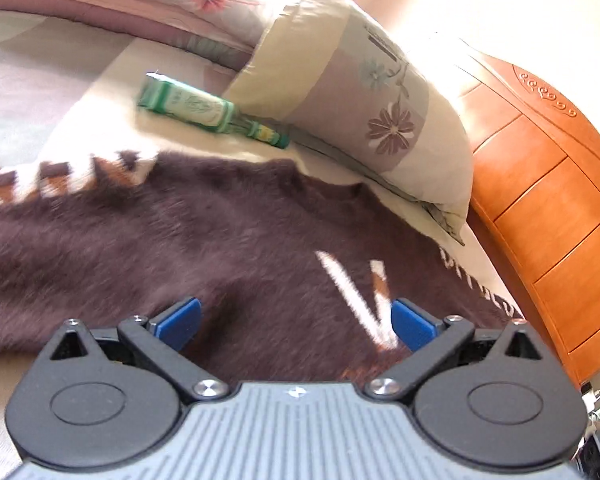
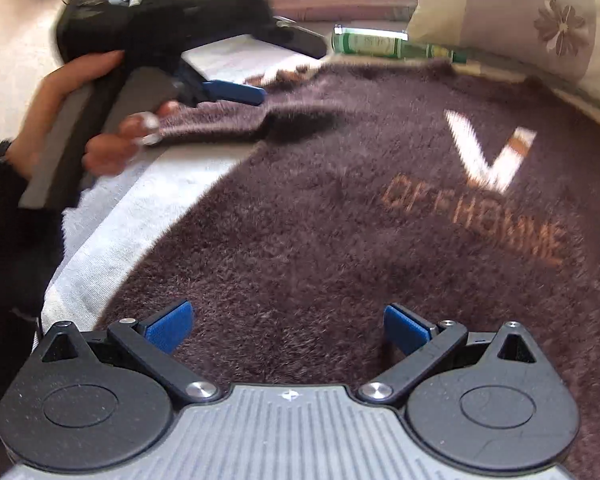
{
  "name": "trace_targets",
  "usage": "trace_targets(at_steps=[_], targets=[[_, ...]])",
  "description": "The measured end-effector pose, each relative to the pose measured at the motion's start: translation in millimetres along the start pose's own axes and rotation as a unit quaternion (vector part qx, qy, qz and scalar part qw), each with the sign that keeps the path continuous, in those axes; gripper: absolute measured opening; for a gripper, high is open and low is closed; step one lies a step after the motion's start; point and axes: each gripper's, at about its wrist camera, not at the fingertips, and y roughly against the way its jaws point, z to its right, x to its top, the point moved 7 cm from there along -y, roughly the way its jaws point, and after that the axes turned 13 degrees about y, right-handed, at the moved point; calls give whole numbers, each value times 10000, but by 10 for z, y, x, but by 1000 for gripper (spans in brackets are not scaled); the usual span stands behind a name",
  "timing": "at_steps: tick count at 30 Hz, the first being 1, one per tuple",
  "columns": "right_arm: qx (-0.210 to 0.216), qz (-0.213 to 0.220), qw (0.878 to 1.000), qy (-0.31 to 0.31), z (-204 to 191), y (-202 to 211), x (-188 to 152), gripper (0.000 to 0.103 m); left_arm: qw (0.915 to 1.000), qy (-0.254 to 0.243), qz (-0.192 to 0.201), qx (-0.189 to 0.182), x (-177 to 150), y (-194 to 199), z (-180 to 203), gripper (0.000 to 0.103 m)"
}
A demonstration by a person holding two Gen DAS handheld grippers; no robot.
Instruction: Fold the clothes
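Sweater [image 2: 340, 240]: brown, fills frame centre
Left gripper [image 1: 296, 322]: spread, empty
Right gripper [image 2: 288, 326]: spread, empty

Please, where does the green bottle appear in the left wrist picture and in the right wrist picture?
Left wrist: the green bottle lies upper left of centre, on the bed beside the floral pillow.
Right wrist: the green bottle lies near the top, right of centre, beyond the brown sweater.
Shared landmark: the sweater's white V.

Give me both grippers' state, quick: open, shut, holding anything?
Left gripper: jaws open, holding nothing, over the brown sweater.
Right gripper: jaws open, holding nothing, over the same sweater.
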Motion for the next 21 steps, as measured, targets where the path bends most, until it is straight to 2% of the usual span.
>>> trace_targets(at_steps=[3,6,10,14,19,21], targets=[[-137,192,9997,118,27,150,9,103,9995,85,-233,180,85,-286,109,101],[-145,214,9997,-23,108,226,-27,103,9966,390,-406,599,70,-498,5,101],[-248,329,9990,-157,201,407,-97,103,9923,624,-472,964,-82,-577,-188,99],[-285,492,9981,-252,277,593,-174,103,9906,410,-417,1235,-230,-492,-168,99],[-226,613,9969,-439,321,696,-206,103,9935,315,-5,1090,36,-385,43,99],[-235,634,9966,-462,323,707,-197,103,9926,308,-54,1171,110,-466,33,99]])
